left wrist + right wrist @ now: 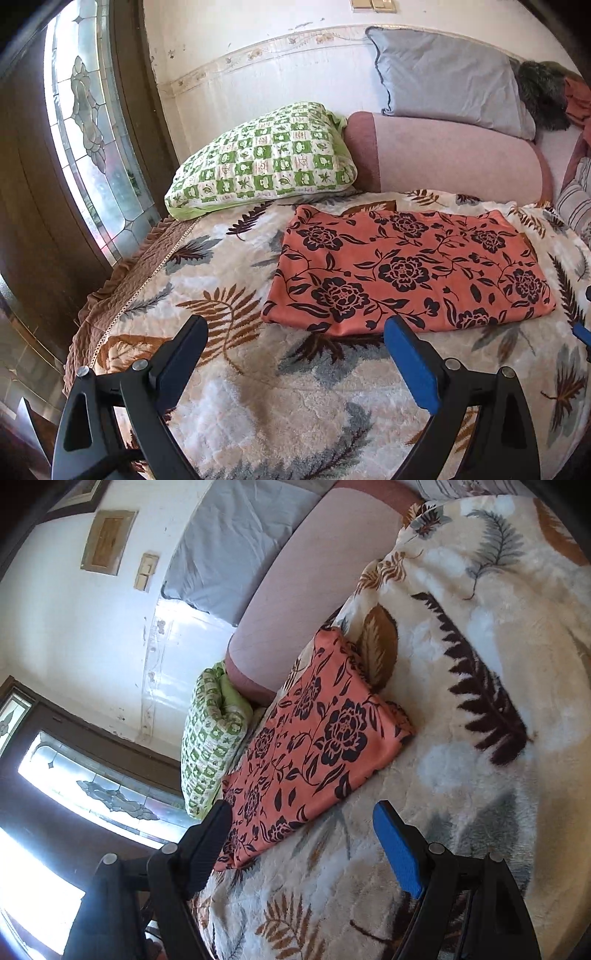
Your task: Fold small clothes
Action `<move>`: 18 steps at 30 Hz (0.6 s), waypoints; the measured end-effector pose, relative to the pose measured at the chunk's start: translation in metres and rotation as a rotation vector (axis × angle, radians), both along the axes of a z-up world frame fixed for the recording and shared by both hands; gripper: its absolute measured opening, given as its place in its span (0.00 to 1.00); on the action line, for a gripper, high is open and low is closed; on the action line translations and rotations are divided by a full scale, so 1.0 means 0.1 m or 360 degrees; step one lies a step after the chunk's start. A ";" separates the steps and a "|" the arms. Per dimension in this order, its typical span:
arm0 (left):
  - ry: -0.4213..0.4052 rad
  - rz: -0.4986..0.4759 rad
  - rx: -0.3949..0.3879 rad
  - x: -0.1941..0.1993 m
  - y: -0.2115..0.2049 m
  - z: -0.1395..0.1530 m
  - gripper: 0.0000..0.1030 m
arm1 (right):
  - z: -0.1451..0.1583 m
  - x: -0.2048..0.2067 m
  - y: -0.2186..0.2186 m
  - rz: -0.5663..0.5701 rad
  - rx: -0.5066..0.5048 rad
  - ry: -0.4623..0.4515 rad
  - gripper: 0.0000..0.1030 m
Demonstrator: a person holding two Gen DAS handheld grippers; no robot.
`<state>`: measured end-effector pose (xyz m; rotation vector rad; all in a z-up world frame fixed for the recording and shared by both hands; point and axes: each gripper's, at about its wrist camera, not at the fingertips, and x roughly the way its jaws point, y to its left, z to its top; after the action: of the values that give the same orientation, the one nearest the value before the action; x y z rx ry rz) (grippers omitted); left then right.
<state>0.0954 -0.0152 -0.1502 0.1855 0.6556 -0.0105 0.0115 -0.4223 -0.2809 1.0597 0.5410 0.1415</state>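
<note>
Left wrist view: orange floral garment (406, 269) lies flat on the bed (258, 406), folded into a rough rectangle, black rose-and-vine print facing up. It sits on the leaf-patterned blanket (221, 266), centre to right of frame, long side running left to right. Edges look tidy; the near left corner is slightly rounded.

Left gripper (295, 334): fingers spread wide apart, holding nothing. Its tips sit just short of the garment's near edge; the blue pad of the right-hand finger (410, 365) overlaps that edge in the picture, contact cannot be judged. A bit of blue at the far right border (583, 332) appears to be the right gripper.

Far side of the bed: green checked pillow (262, 162) at far left, just beyond the garment. Pink bolster (450, 158) runs along the wall to its right, touching the pillow. Grey pillow (447, 77) leans upright behind the bolster. Stained-glass window (88, 140) at left in a dark wood frame.

Right wrist view (camera rolled, scene tilted): right gripper (299, 814) also has its fingers wide apart and empty. The garment (314, 746) lies ahead of them, its near corner beside the black left-hand finger (207, 845); touching or apart, cannot tell. The green pillow (210, 746) lies just beyond the garment's left side.
</note>
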 end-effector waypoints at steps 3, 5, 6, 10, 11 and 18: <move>0.0037 -0.0002 0.0010 0.10 -0.03 -0.08 0.93 | -0.03 0.04 0.03 0.0024 0.0012 0.0010 0.79; 0.0081 0.0000 0.0009 0.18 -0.04 -0.17 0.93 | -0.04 0.07 0.03 0.0035 0.0034 0.0010 0.79; 0.0103 0.0003 0.0004 0.21 -0.04 -0.21 0.93 | -0.05 0.11 0.04 0.0037 0.0042 0.0016 0.79; 0.0272 0.0002 -0.0101 0.39 0.02 -0.43 0.93 | -0.04 0.29 0.08 0.0082 0.0085 0.0056 0.79; 0.0326 0.0009 -0.0134 0.45 0.05 -0.50 0.93 | -0.04 0.35 0.10 0.0095 0.0093 0.0075 0.79; 0.0541 0.0164 -0.0392 0.81 0.38 -0.76 0.93 | -0.19 0.61 0.14 0.0105 0.0171 0.0242 0.79</move>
<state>0.1765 0.0228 -0.2257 -0.0911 0.9951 -0.0239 0.0721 -0.4083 -0.2996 1.1638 0.7127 0.1500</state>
